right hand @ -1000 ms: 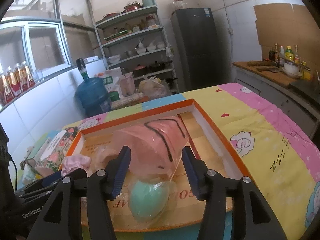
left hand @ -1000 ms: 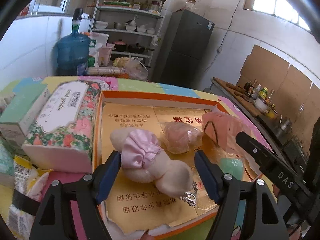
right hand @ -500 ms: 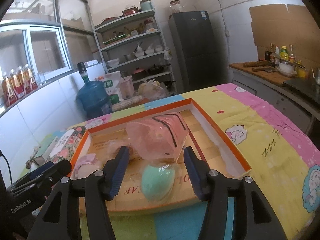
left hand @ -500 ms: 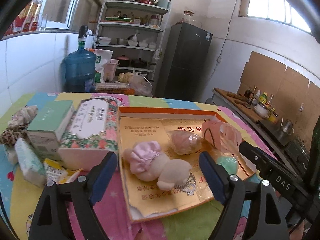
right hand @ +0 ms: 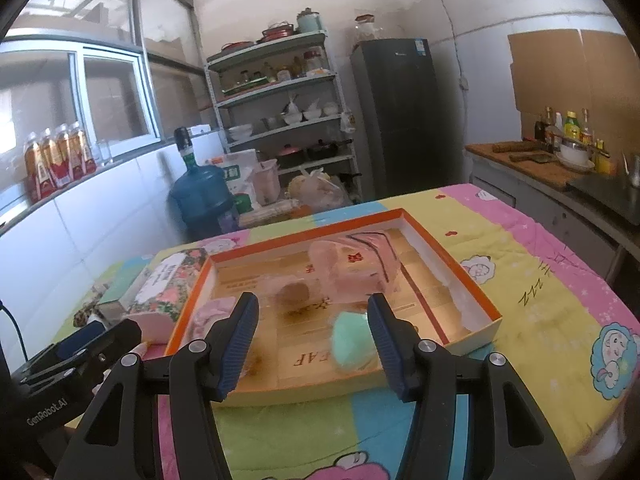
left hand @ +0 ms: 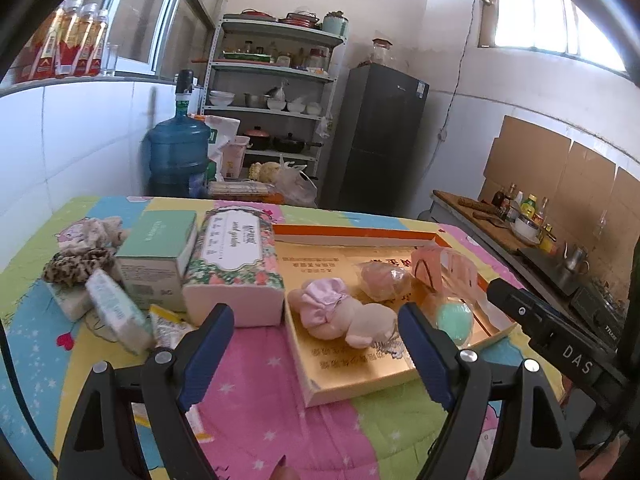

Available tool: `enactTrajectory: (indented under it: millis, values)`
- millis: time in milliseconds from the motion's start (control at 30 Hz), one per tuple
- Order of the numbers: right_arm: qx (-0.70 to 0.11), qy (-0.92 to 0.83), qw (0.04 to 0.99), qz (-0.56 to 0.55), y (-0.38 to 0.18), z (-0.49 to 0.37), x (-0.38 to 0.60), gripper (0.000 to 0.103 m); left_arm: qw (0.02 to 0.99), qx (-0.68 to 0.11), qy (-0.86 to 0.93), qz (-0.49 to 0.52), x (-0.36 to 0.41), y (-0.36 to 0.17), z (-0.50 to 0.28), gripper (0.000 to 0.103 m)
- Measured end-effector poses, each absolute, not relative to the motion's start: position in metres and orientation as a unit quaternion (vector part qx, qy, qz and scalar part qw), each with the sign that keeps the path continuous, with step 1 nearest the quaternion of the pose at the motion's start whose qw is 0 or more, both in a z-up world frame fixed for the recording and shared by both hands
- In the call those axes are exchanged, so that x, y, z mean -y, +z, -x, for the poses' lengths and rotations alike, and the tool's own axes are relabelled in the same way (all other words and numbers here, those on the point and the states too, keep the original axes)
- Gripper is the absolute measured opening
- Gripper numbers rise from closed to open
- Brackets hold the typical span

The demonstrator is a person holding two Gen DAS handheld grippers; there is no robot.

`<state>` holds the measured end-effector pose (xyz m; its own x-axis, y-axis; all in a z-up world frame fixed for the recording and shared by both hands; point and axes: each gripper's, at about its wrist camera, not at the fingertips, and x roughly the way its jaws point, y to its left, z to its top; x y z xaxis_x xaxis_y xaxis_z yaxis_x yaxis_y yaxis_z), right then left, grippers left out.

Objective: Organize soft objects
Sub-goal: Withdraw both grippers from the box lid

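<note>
Left wrist view: left gripper wide open, holds nothing. Plush toy lies in orange box, frame middle. Scrunchie far left, seen only here. Right wrist view: right gripper open, empty; green ball blurry in box.

A tall dark grey refrigerator stands against the white back wall, just beside a white metal shelf rack loaded with bowls, pots and jars. A blue plastic water jug sits on the floor near the rack's left side. Orange drink bottles line the window ledge. On the right, a wooden cutting board lies near condiment bottles, with brown cardboard sheets against the wall.
</note>
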<state>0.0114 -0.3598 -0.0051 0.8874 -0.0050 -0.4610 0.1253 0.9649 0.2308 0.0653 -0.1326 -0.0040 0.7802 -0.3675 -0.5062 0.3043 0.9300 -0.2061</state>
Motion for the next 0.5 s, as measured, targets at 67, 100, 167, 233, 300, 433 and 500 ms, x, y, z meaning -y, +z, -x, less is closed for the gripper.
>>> enactTrajectory:
  millis: [67, 100, 167, 233, 300, 433, 500]
  values:
    - [-0.231, -0.03, 0.964, -0.124, -0.001, -0.006, 0.353, 0.058, 0.943, -0.277, -0.177, 0.06, 0.126, -0.002, -0.06, 0.084]
    - [-0.23, -0.029, 0.965, -0.122, 0.0, -0.005, 0.351, 0.058, 0.943, -0.276, -0.177, 0.061, 0.125, -0.001, -0.058, 0.084]
    - [-0.228, -0.026, 0.966, -0.117, 0.004, -0.001, 0.345, 0.058, 0.944, -0.273, -0.176, 0.062, 0.121, 0.001, -0.054, 0.084]
    - [-0.225, -0.023, 0.967, -0.113, 0.008, 0.003, 0.339, 0.058, 0.944, -0.271, -0.175, 0.062, 0.117, 0.002, -0.05, 0.084]
    - [-0.223, -0.021, 0.968, -0.11, 0.01, 0.006, 0.334, 0.058, 0.946, -0.267, -0.174, 0.063, 0.112, 0.005, -0.046, 0.084]
    - [-0.217, -0.016, 0.971, -0.101, 0.018, 0.012, 0.321, 0.058, 0.948, -0.26, -0.171, 0.064, 0.102, 0.01, -0.038, 0.084]
    - [-0.214, -0.014, 0.972, -0.097, 0.02, 0.014, 0.316, 0.058, 0.949, -0.258, -0.171, 0.065, 0.098, 0.01, -0.034, 0.084]
